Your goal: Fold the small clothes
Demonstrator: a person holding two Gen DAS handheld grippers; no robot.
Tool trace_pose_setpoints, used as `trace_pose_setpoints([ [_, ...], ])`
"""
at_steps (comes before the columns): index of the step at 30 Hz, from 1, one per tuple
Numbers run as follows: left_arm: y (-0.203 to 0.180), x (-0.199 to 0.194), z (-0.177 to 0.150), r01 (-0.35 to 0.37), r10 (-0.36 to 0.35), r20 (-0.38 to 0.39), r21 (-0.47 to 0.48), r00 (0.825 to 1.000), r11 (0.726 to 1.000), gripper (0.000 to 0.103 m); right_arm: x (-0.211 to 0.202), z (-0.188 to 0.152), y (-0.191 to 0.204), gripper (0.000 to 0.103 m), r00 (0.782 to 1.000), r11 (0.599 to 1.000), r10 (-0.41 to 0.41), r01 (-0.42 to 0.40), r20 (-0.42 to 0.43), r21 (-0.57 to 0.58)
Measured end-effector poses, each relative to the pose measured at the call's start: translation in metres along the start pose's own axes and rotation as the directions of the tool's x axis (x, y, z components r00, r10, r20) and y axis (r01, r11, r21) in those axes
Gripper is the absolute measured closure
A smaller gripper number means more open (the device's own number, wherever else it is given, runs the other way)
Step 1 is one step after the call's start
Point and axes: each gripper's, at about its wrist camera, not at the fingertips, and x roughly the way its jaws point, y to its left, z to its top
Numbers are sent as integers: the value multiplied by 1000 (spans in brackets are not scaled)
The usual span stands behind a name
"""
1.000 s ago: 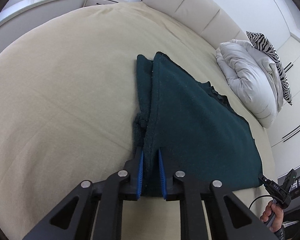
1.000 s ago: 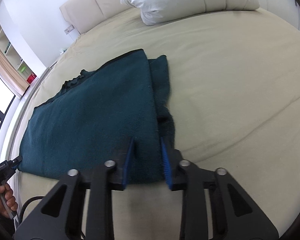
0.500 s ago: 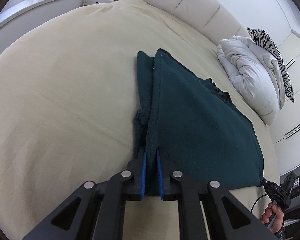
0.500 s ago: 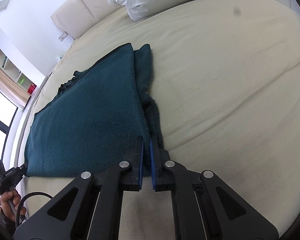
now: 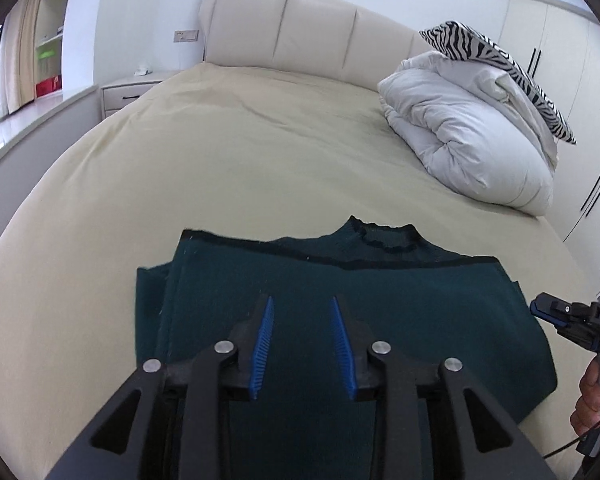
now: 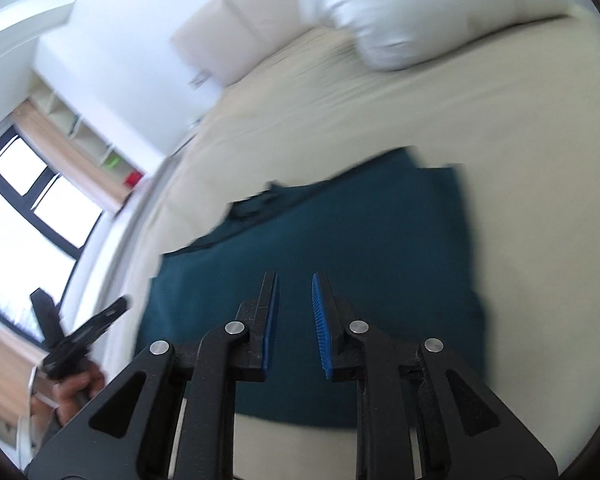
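A dark teal knit sweater (image 5: 380, 304) lies folded on the beige bed (image 5: 220, 168), collar toward the headboard, one side folded in at its left. My left gripper (image 5: 302, 304) is open and empty, hovering over the sweater's near part. My right gripper (image 6: 294, 280) is open and empty above the same sweater (image 6: 360, 240); that view is blurred by motion. The right gripper's tip also shows in the left wrist view (image 5: 540, 306) at the sweater's right edge. The left gripper shows in the right wrist view (image 6: 84, 328) at the left.
A rolled white duvet (image 5: 468, 136) with a zebra-print pillow (image 5: 500, 64) lies at the bed's far right. A cream padded headboard (image 5: 300, 24) is behind. A nightstand (image 5: 128, 92) and a window ledge run along the left. Wardrobe doors (image 5: 560, 32) stand at right.
Both grippers were shut on the sweater's edges; now both are open and lifted off it. The sweater lies folded over, and both views have swung round to face the headboard.
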Motion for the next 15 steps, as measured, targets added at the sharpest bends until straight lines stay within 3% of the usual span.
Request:
trace_pose_setpoints([
  [7,10,67,8,-61,61,-63,1,996,998,70,123,34,6,85,980,982,141,-120,-139,146],
  [9,28,80,-1,-21,17,-82,-49,996,999,70,148,40,-16,88,981,969,130,-96,-141,226],
  [10,37,80,-3,22,-28,-66,-88,997,996,70,155,41,-34,90,984,957,124,-84,-128,277],
  [11,43,79,-3,47,-54,-58,-113,997,992,72,157,42,-53,102,985,937,144,-105,-95,334],
  [15,58,80,-5,93,-102,-43,-179,994,980,83,125,43,-111,103,980,880,160,-195,116,433],
])
